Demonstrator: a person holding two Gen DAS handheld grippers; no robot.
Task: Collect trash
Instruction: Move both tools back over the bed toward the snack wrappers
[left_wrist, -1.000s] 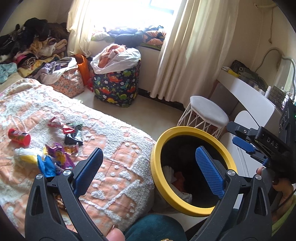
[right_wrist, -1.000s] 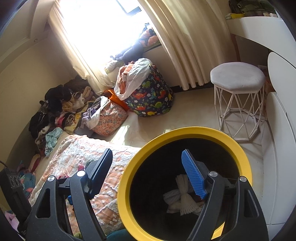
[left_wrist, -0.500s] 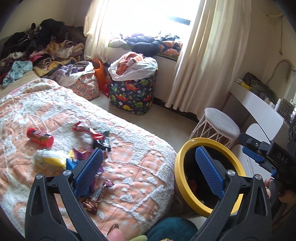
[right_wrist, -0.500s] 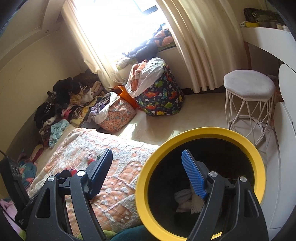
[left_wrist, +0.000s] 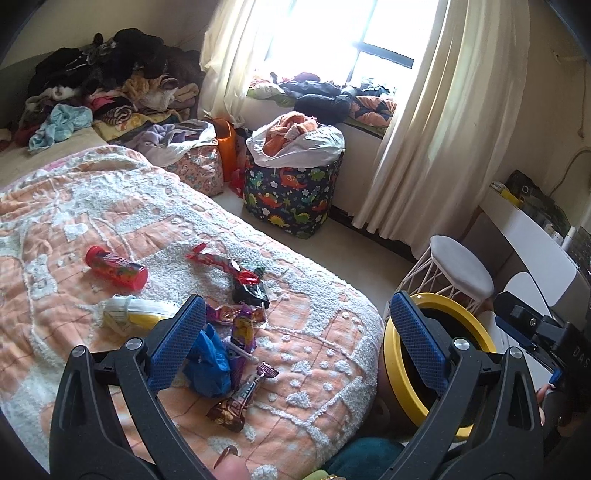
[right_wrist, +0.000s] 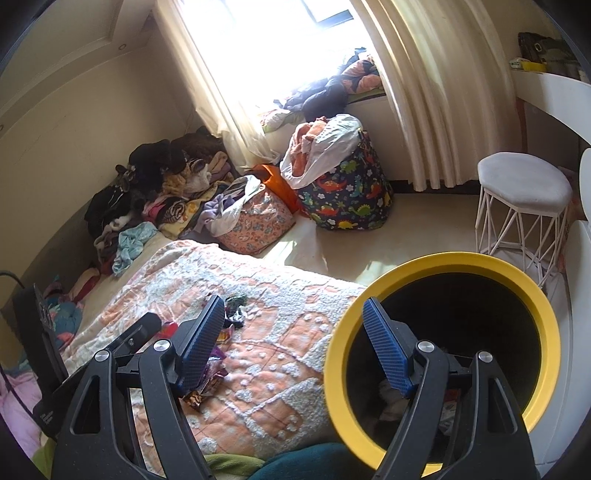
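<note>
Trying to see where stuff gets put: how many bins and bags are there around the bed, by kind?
Dark dinosaur-print fabric hamper: 1
Pink floral fabric bag: 1
Orange bag, partly hidden: 1
Round black bin with yellow rim: 1
Total: 4

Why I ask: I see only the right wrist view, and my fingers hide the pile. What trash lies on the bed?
Observer: A red canister lies on its side, left of the wrappers.
Operator: Anything beside it?
Observer: A yellow-and-white bottle lies nearer the camera, close to a blue wrapper.
Operator: Is the left gripper free?
Observer: Yes, the left gripper is open, with nothing between its fingers.
</note>
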